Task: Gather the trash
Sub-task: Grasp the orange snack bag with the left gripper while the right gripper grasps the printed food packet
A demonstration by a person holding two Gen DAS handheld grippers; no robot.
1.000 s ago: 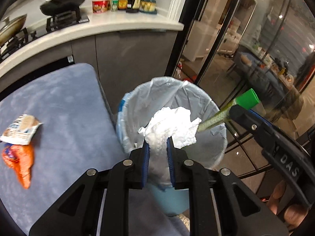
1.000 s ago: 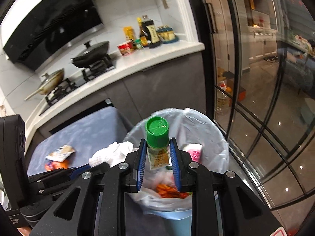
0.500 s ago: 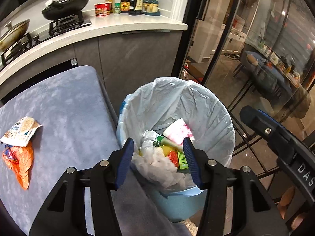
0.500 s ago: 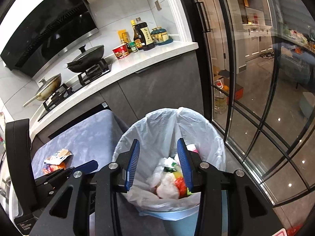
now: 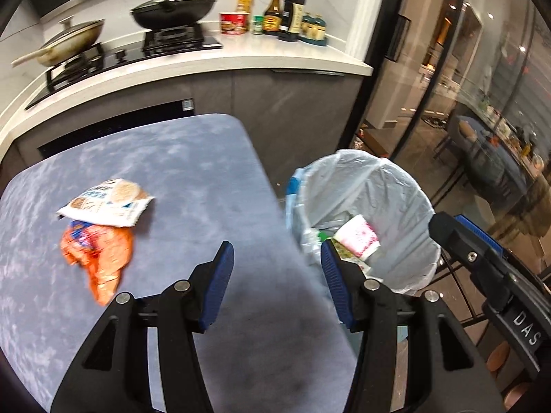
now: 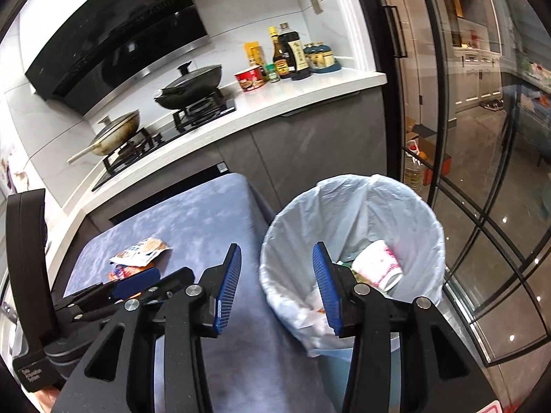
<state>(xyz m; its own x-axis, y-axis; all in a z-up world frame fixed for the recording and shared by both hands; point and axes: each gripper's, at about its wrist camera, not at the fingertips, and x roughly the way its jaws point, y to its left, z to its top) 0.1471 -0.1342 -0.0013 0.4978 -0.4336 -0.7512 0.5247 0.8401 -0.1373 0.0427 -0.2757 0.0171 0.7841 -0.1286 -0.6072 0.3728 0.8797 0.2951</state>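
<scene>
Standing released and empty, both claws now hang over the blue counter (image 5: 213, 158) edge; a second ago the left claw (image 5: 277, 277) clenched a white tissue wad and the right claw (image 6: 277, 280) a green-capped bottle above the bin. Both items have since dropped into the bin, so two pieces of trash count as collected.

Remaining trash lies ahead and to the left of the left claw: a white snack wrapper (image 5: 108, 203) overlapping an orange wrapper (image 5: 98, 254), both flat on the counter. These are judged the next targets.

To the right of both claws stands the lined trash bin (image 5: 389, 186), just beside the counter edge. A pink-and-white paper cup (image 5: 358, 237) rests on top of its contents.

Legible writing:
- "DAS" on the right claw body, seen at the far right of the left wrist view.
- Printing on the white wrapper is too blurred to read.
</scene>
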